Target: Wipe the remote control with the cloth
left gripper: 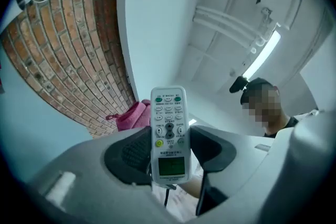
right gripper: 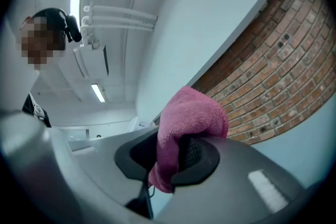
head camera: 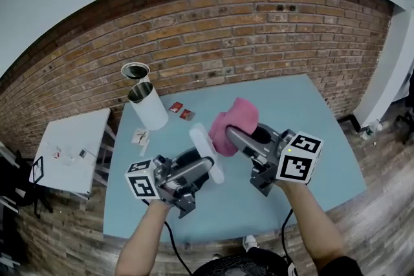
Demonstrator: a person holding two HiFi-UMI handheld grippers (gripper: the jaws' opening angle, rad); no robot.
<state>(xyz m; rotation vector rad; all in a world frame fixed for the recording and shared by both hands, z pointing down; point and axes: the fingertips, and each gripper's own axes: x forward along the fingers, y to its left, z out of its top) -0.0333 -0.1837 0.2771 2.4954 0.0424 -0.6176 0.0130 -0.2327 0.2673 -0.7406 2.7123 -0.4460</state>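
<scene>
Held over the blue table [head camera: 304, 126], the white remote control [left gripper: 168, 134] is clamped by its display end between the jaws of the left gripper [head camera: 206, 168]; its buttons are shown only in the left gripper view. The pink cloth [right gripper: 185, 123] is pinched in the narrowly parted jaws of the right gripper [right gripper: 176, 157]. Only in the head view is it seen just beside the remote control.

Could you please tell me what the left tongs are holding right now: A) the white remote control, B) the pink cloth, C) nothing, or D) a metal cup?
A: the left gripper view shows the left tongs shut on the white remote control; the pink cloth is in the right tongs.
</scene>
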